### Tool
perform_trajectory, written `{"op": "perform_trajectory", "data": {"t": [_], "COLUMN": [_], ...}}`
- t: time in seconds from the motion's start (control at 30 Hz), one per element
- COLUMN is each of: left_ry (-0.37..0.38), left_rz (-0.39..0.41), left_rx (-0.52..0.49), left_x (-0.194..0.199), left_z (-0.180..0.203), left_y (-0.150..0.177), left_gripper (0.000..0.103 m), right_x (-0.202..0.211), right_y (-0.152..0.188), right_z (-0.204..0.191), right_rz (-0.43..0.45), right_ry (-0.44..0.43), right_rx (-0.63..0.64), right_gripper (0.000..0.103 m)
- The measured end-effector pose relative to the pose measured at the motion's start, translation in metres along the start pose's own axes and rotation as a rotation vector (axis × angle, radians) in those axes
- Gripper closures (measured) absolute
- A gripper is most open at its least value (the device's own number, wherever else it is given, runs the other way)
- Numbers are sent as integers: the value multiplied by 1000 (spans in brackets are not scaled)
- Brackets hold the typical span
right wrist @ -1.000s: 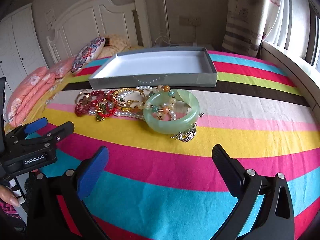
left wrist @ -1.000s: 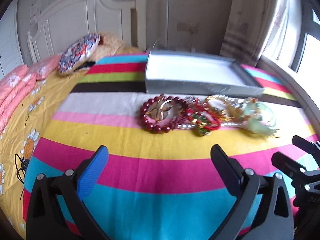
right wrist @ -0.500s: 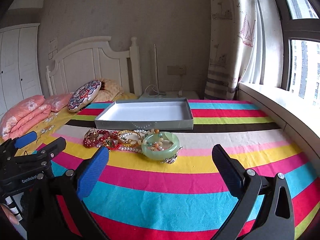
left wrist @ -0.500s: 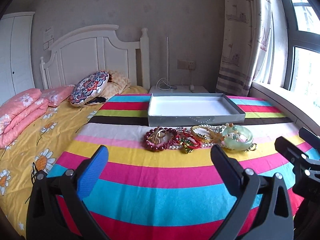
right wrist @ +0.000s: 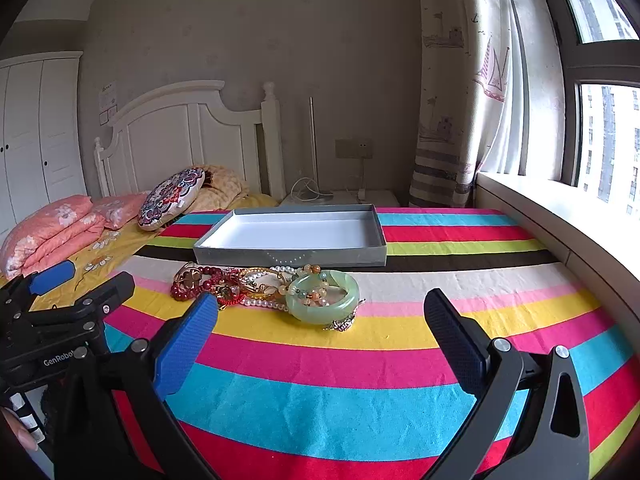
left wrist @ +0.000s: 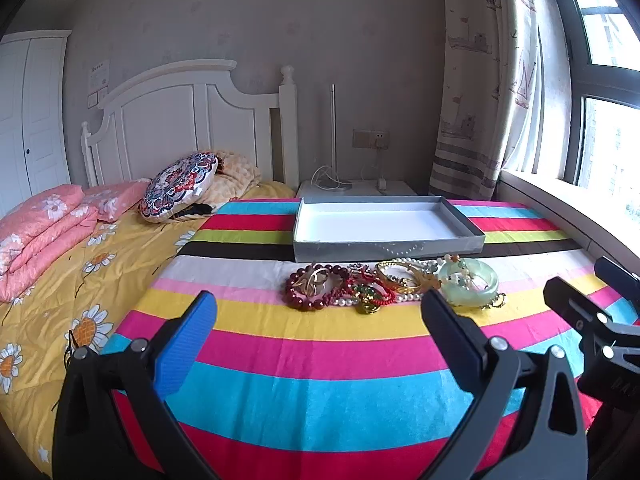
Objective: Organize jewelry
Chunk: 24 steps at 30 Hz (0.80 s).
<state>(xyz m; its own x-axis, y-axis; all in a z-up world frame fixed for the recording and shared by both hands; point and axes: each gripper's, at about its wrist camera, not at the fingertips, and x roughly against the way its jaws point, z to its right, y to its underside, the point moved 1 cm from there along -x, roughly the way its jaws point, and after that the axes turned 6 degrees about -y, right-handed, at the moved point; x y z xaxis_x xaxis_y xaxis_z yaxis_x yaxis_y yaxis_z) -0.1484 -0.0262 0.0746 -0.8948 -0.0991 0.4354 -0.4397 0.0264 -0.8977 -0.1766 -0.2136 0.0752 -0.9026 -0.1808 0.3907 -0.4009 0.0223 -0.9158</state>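
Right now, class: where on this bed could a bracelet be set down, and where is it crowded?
Free: inside the grey tray, and the striped cover right of the green bangle. Crowded: the jewelry heap in front of the tray.

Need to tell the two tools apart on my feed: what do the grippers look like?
Both look alike: black frames with silver screws. Each left gripper and right gripper has one blue ribbed pad and one black pad. White "GenRobot" lettering marks the left one's side.

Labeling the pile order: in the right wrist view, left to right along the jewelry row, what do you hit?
Dark red bead bracelet → gold bangles → green jade bangle, all in front of the empty grey tray.
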Motion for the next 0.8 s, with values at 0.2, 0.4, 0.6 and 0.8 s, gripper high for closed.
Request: {"op": "perform_trajectory", "data": {"t": [0.2,0.4,0.6,0.8], "left_ry": [-9,-8,-8,-9], "left_rz": [5,5,6,5], "left_rx": [3,7,7,9], "left_x": [0,1,1,0], "left_z": [0,-1,-1,-1], "left_y": [2,4,4,4], "left_gripper": [2,2,2,2], "right_x": [1,1,3,3], "right_y": [1,2,2,2], "right_z": [-2,-2,-1,-1], "right_rz": [2,6,14,15], "right_ry": [-4,-5,-2,-2], "right_rx": [1,1,-1,1], "right_gripper": [4,4,4,4]}}
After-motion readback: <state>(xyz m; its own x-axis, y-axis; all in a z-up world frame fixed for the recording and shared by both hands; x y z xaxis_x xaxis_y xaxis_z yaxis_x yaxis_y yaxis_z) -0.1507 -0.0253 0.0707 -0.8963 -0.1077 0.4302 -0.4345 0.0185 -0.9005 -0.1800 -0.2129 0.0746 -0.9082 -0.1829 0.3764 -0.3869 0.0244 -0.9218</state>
